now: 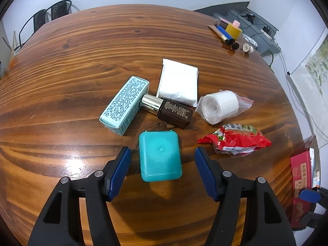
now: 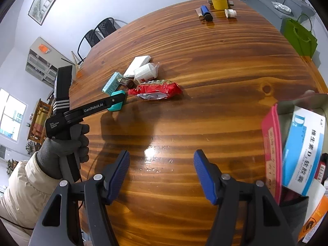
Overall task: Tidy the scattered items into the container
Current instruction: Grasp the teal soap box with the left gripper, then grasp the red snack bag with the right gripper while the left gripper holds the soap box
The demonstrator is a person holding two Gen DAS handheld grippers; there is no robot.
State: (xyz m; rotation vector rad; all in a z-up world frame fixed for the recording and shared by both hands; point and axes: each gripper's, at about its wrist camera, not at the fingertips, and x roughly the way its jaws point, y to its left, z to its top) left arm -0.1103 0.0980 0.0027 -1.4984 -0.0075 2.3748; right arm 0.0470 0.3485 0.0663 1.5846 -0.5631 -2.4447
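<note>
The left gripper [image 1: 163, 172] is spread wide, its blue pads on either side of a teal box [image 1: 160, 155] lying on the wooden table [image 1: 82, 61], not touching it. The right gripper [image 2: 162, 174] hangs wide open and empty over bare wood, beside the red container [image 2: 271, 143] holding a blue-and-white medicine box [image 2: 303, 149].

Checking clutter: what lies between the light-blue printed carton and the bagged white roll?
In the left wrist view, a brown bottle with a silver cap lies between carton and roll.
</note>
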